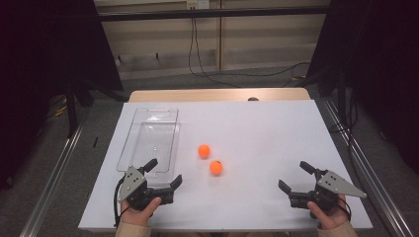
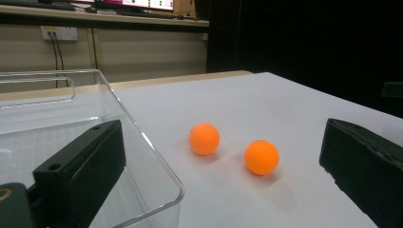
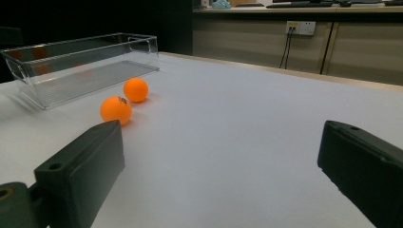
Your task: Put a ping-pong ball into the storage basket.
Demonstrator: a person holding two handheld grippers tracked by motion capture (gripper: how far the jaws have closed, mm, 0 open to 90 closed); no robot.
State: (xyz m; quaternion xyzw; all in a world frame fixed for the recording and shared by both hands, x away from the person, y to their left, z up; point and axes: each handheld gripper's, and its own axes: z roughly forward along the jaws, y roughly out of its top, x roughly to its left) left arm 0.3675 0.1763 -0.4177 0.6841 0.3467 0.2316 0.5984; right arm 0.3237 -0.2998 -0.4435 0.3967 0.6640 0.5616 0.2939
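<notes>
Resting mid-frame on the counter [image 1: 257, 133]: two orange balls [image 1: 204, 151], clear tray [image 1: 148, 140] left; left claw [image 1: 163, 174] and right claw [image 1: 293, 177] both wide, empty.

No readable text anywhere. The near ball [image 3: 116, 109], ahead-left of the right gripper's jaws, has a small dark mark on top, too small to read. The far ball [image 3: 136, 90] just past it looks plain. The wall socket [image 3: 302, 27] far ahead carries no legible label. The tray [image 3: 81, 61] shows no print.
</notes>
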